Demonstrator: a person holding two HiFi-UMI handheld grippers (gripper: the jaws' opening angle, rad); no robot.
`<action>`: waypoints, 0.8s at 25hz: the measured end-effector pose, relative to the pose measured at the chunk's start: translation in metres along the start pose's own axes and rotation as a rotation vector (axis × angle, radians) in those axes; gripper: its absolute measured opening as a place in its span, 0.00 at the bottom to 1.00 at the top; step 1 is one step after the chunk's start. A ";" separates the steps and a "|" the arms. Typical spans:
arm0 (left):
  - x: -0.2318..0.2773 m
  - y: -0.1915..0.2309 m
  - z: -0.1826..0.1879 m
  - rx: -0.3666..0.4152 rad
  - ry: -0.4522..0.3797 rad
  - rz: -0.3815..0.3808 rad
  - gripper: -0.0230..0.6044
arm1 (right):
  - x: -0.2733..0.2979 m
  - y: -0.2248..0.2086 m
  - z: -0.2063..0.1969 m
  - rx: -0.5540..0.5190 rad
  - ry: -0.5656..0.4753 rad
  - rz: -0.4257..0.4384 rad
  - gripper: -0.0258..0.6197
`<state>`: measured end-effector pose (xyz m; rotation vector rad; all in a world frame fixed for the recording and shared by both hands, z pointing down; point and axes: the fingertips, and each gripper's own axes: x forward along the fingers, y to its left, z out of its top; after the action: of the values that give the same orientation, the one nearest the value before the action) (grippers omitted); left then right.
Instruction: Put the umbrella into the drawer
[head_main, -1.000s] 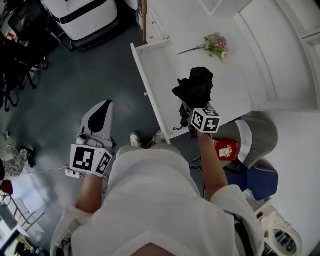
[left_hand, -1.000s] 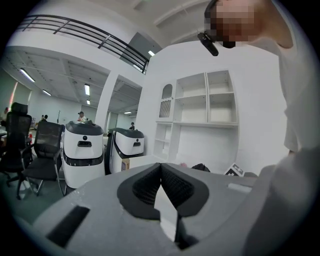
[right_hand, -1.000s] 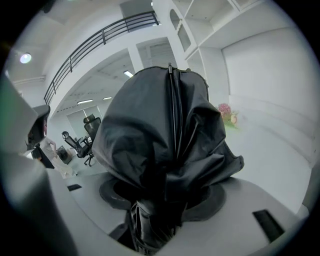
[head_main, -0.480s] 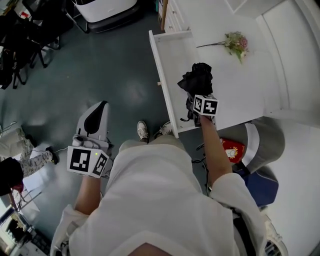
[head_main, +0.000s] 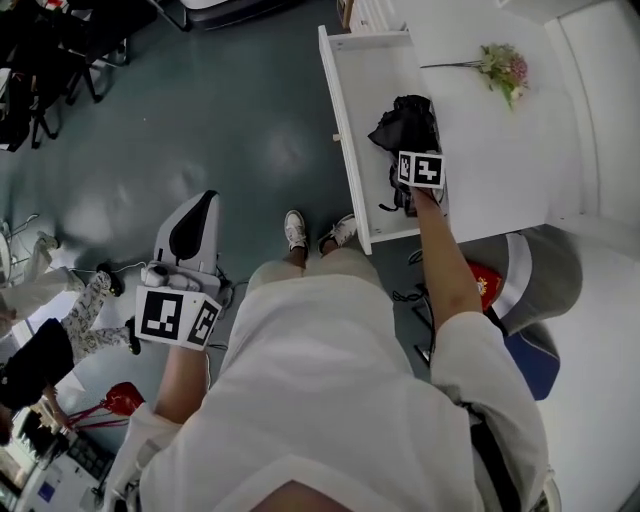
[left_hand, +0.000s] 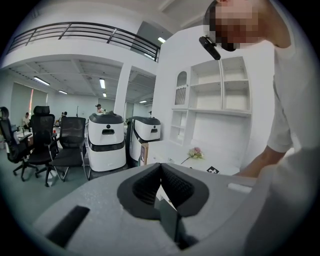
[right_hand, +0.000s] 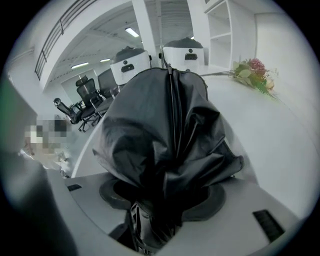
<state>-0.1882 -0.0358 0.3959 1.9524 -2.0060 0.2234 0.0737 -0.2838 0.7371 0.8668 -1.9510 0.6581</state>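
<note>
The right hand-held gripper (head_main: 414, 178) has the umbrella (head_main: 404, 122) firmly in its grip. In the right gripper view its jaws stand wide and clamp the bunched black fabric near the lower end, and the folded canopy bulges out ahead of them. From the head view, that gripper points steeply down over the open drawer (head_main: 368, 75). The umbrella sits above the drawer's right side, right along the edge of the white tabletop (head_main: 490, 150). Whether it touches the drawer's bottom I cannot tell; the dark bundle hides the contact. The far half of the drawer shows bare white.

Over on the other side, the left hand-held gripper (head_main: 197, 212) hangs well apart from the action, out over the grey floor (head_main: 240, 120). Its jaws are pressed together with nothing between them. A spray of flowers (head_main: 503, 66) lies on the tabletop beyond the umbrella, clear of it. The person's shoes (head_main: 318, 230) stand just beside the drawer's front.
</note>
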 end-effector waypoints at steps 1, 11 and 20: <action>-0.001 0.000 -0.005 -0.005 0.012 0.002 0.06 | 0.006 0.000 -0.006 -0.001 0.027 -0.011 0.41; 0.001 0.006 -0.023 -0.010 0.067 0.042 0.06 | 0.056 -0.004 -0.041 0.184 0.167 -0.026 0.42; 0.007 0.002 -0.021 0.011 0.090 0.028 0.06 | 0.057 0.000 -0.041 0.089 0.103 -0.099 0.43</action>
<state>-0.1878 -0.0350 0.4179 1.8867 -1.9801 0.3234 0.0728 -0.2720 0.8068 0.9594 -1.7866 0.7215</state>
